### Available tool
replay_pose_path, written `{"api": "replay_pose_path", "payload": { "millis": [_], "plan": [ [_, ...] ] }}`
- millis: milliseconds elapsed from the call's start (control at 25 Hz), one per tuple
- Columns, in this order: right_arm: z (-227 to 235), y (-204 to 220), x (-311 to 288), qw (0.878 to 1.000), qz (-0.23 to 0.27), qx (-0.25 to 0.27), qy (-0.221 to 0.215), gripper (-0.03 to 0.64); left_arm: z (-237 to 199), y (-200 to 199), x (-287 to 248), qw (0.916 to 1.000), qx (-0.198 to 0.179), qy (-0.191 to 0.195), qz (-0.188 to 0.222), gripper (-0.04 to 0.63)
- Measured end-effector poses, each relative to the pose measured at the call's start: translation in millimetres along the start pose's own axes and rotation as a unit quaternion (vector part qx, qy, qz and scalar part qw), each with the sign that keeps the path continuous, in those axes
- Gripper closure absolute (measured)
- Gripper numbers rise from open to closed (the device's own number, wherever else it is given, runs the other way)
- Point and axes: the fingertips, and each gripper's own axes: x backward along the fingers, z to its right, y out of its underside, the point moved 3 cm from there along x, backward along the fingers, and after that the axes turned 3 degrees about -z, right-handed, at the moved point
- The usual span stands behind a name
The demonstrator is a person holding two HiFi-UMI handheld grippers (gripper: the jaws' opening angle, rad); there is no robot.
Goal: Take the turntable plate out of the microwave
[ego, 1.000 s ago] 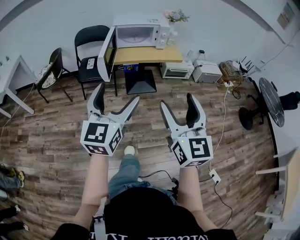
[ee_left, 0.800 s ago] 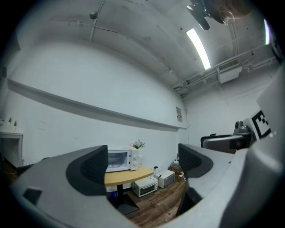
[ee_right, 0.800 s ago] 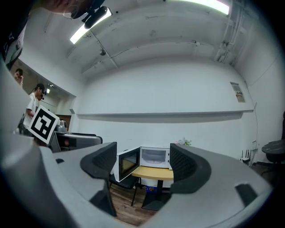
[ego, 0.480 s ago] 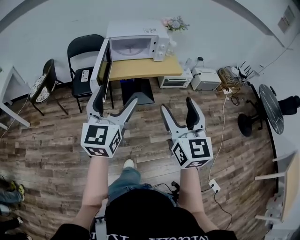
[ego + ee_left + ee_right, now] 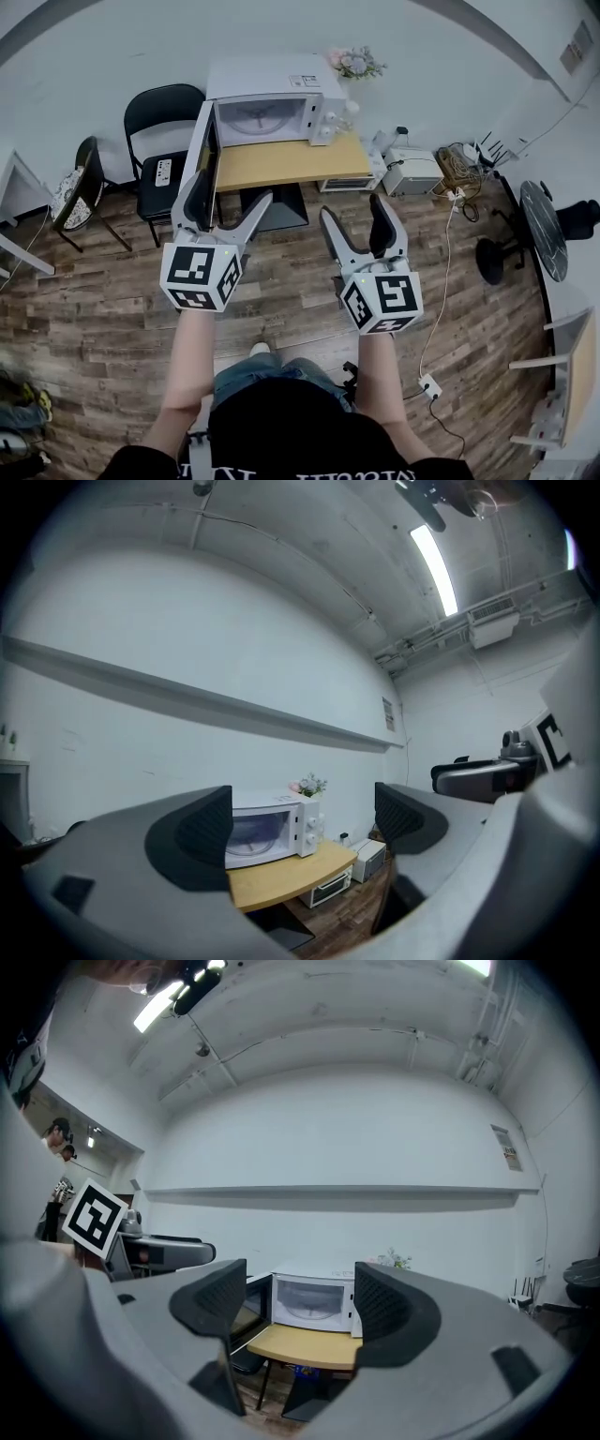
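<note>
A white microwave point(image 5: 272, 98) stands on a small wooden table point(image 5: 281, 161) against the far wall, its door point(image 5: 203, 150) swung open to the left. The glass turntable plate point(image 5: 262, 114) lies inside the cavity. Both grippers hang in the air well short of the table. My left gripper point(image 5: 230, 192) is open and empty, and my right gripper point(image 5: 352, 208) is open and empty beside it. In the left gripper view the microwave point(image 5: 267, 829) and plate point(image 5: 249, 844) show between the pads. The right gripper view frames the microwave point(image 5: 314, 1302) and plate point(image 5: 308, 1312) too.
A black chair point(image 5: 159, 141) stands left of the open door, another chair point(image 5: 80, 178) farther left. A small toaster oven point(image 5: 412, 171) sits on the floor right of the table, with cables point(image 5: 450, 216) trailing. Flowers point(image 5: 354, 64) stand beside the microwave.
The person has stepped forward, so the microwave and table have come closer to both grippers. Both grippers stay open and level.
</note>
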Motion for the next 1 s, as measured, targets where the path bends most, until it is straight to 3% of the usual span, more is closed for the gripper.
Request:
{"api": "replay_pose_path", "payload": {
  "millis": [560, 1000],
  "plan": [
    [24, 6, -78, 1.0, -0.003, -0.003, -0.018, 0.257, -38, 10, -51, 0.9995, 0.002, -0.031, -0.009, 0.12],
    [79, 14, -176, 0.996, -0.008, -0.017, -0.087, 0.257, -52, 22, -137, 0.9965, 0.001, -0.081, -0.022, 0.122]
  ]
}}
